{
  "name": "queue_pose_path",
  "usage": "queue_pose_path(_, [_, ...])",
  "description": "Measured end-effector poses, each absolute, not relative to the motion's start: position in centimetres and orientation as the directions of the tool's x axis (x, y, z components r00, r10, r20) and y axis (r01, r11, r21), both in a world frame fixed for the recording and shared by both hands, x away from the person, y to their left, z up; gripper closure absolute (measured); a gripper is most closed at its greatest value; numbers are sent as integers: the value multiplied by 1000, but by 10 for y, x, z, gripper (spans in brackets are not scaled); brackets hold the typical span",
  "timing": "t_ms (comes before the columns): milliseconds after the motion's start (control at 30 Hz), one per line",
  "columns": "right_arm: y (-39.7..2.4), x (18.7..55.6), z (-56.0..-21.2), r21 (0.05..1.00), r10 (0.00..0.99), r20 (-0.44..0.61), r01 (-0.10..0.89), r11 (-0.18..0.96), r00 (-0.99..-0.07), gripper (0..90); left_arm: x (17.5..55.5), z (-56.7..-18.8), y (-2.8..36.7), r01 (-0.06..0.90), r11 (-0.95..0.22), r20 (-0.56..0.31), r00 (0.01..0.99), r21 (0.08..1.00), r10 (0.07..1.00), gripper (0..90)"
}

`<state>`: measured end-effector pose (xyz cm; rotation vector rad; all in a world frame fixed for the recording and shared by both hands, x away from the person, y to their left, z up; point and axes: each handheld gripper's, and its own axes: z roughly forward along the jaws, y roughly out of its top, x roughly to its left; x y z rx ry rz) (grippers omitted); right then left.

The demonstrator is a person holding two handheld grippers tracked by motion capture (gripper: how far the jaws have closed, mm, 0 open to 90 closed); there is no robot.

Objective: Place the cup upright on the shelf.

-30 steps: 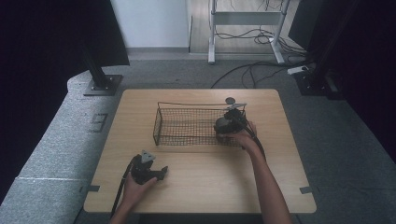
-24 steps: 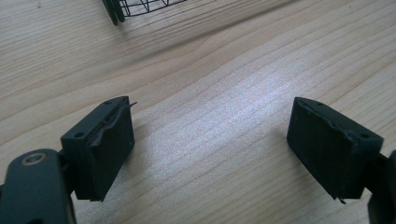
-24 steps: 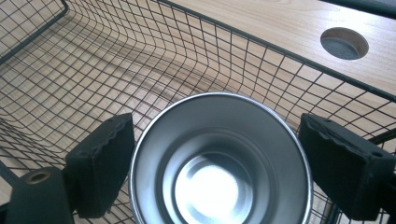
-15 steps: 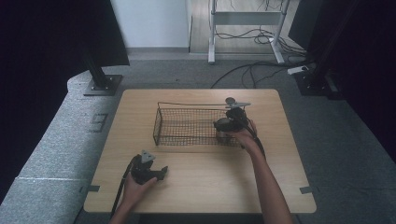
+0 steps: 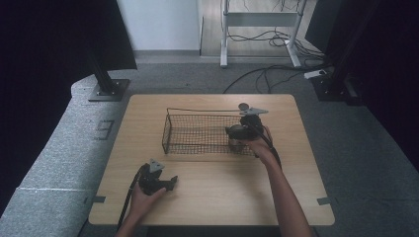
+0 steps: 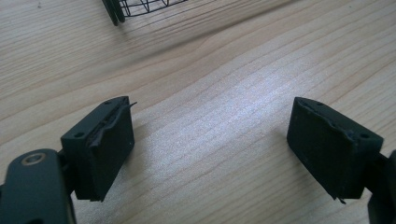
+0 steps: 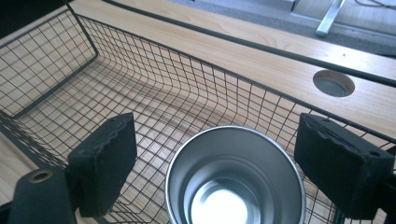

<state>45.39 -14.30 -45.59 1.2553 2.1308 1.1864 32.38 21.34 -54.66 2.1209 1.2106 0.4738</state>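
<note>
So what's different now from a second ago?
Very little. The right gripper hangs over the wire basket with its jaws just closing in on either side of the metal cup, pads not yet touching it. The left gripper rests open on the table, as before.

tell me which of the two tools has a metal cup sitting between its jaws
The right tool, at the wire basket: a shiny metal cup stands upright between its jaws, untouched. The left tool has bare table between its jaws.
</note>
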Motion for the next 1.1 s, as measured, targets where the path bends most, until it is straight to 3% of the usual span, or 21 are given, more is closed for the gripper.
queue_pose_path(633, [-165, 399, -458, 890, 814, 77, 408, 205, -575, 214, 324, -547, 213, 628, -369, -4, 510, 685, 860, 148])
queue_pose_path(1100, [-188, 345, -487, 886, 813, 81, 416, 206, -576, 217, 324, -547, 213, 628, -369, -4, 510, 685, 860, 148])
